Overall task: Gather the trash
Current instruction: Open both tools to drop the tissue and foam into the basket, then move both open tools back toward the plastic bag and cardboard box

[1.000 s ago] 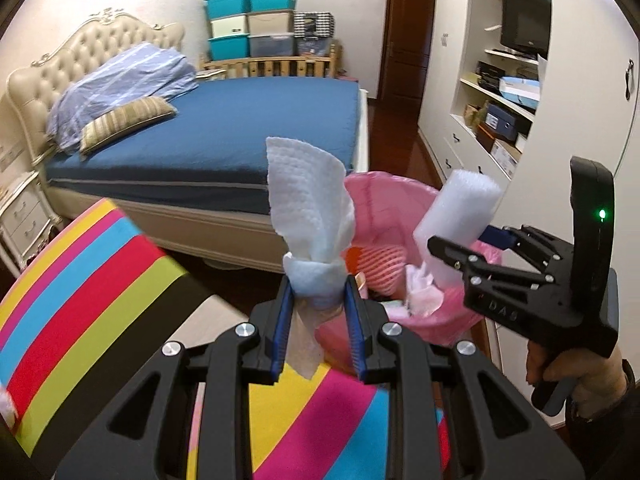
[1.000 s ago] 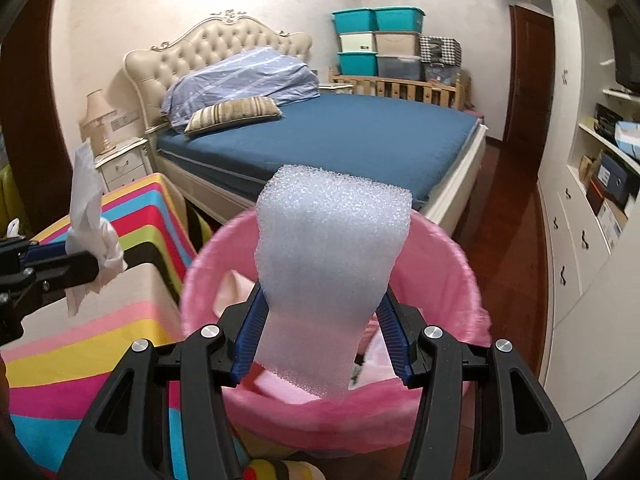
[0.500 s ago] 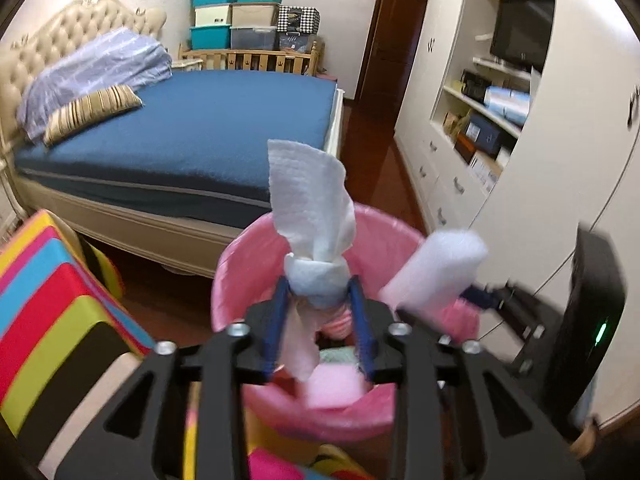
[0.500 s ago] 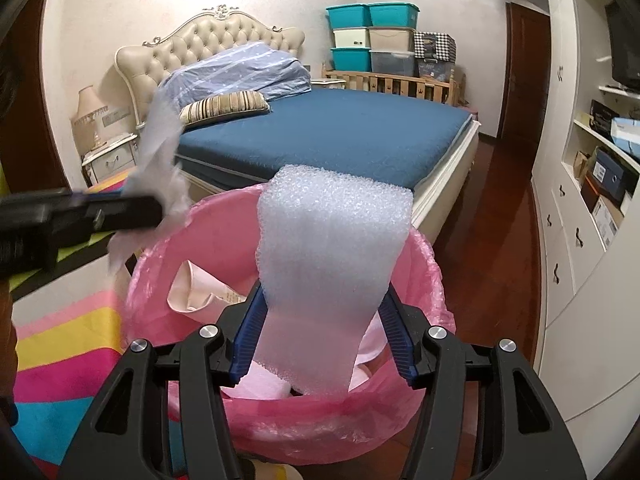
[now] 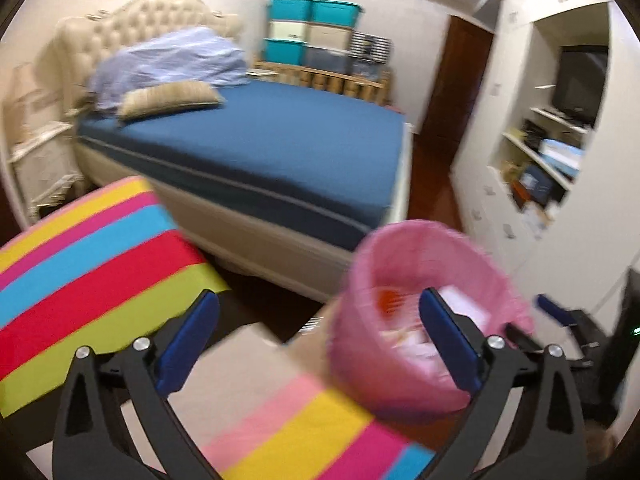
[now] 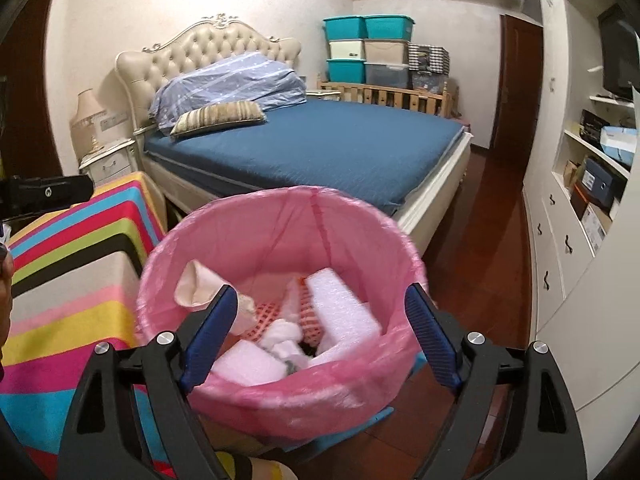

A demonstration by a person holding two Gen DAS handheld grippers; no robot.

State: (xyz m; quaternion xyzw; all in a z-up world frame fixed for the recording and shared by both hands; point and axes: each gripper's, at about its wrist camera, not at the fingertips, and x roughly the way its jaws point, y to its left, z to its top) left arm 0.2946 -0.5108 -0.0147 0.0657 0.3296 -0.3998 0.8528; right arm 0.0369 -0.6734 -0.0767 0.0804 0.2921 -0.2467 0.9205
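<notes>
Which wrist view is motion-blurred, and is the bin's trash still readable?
Left wrist view: smeared throughout, pink bin and bed soft, contents unreadable. Right wrist view: mostly sharp, foam sheet and crumpled tissue distinguishable inside the bin; fisheye bends the cabinet edges.

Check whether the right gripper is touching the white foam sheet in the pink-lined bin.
Apart. The right wrist view shows the right gripper open and empty, while the white foam sheet lies down inside the pink-lined bin.

Striped tablecloth [image 6: 76, 280] on the table, pink-lined bin [image 6: 280, 392] just beside it on dark wood floor [image 6: 492, 240].
</notes>
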